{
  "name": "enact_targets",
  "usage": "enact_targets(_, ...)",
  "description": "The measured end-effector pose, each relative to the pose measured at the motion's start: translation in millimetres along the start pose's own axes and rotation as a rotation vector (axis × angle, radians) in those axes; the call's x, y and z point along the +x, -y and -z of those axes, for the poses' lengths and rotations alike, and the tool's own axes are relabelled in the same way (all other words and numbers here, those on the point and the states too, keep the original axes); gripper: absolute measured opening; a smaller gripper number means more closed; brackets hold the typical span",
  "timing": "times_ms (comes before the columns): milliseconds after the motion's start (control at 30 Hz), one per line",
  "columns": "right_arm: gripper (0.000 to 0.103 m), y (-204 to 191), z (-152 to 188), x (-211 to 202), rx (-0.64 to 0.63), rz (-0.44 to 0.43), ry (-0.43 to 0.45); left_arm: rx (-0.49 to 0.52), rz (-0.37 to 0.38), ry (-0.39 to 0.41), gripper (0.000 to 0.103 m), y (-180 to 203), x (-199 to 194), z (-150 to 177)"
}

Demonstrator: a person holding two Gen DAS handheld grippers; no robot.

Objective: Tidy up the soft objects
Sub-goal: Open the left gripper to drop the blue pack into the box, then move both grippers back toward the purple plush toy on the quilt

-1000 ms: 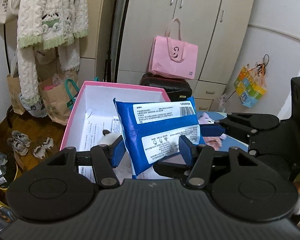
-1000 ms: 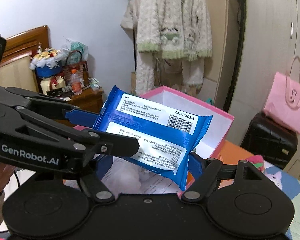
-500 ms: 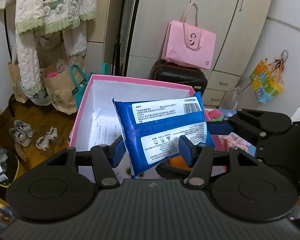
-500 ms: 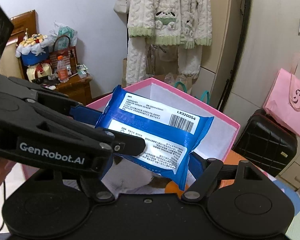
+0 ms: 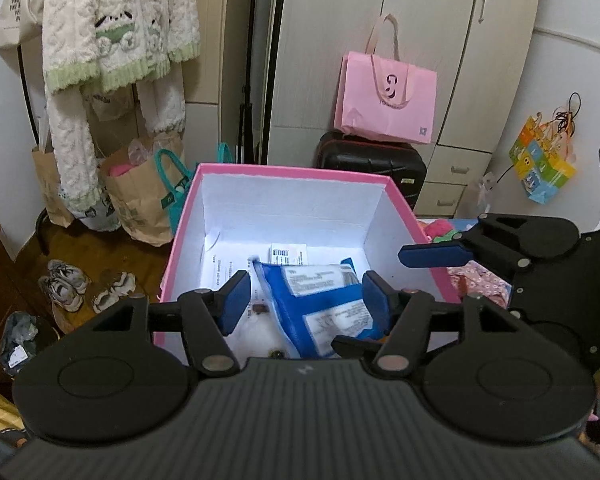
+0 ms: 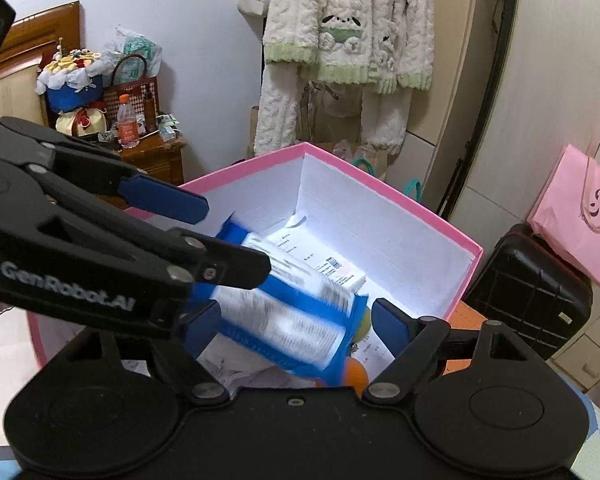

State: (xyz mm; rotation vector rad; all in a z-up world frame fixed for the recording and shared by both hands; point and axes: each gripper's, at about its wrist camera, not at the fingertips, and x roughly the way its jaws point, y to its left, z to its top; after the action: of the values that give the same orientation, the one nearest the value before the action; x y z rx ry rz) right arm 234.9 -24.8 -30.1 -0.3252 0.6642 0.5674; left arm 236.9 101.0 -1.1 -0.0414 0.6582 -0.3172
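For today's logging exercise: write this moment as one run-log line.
left tool: open | right tool: open | blue plastic wipes pack: blurred, inside pink cardboard box

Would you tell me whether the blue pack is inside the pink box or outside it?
Inside: the blue pack, blurred, sits tilted below the pink box rim, over the papers.

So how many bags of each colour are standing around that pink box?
Pink paper bag: 1
Brown paper bags: 2
Multicoloured gift bag: 1
Cream cloth tote bag: 1
Total: 5
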Motion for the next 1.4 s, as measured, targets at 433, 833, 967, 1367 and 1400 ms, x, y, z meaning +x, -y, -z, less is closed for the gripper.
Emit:
enact_targets(433,0.086,-16.1,8.8,-53.0,-0.035,0.035,0.055,0.059,0.011,0.047,0.065,24.5,-61.3,10.9)
enact_targets(833,0.086,-19.2,27.2,-120.3,-0.038,-0.028,0.099,0.121,0.064,0.029,0.075,58.1,-113.3,13.5)
enact_targets(967,0.086,-16.0,36.3,-139.3,-0.037,-0.037,0.127,0.127,0.081,0.044,0.076,69.6,-120.8,20.8)
enact_targets(1367,0.087,8.9,84.4,-178.7,-0.045,-0.008,0.12,0.2,0.18,0.004,0.092,116.4,-113.2,32.8)
enact_targets(1400,0.087,13.9,90.1,-181.5,-0.043,0.001,0.114,0.203,0.184,-0.004,0.092,120.2,-109.1,33.6)
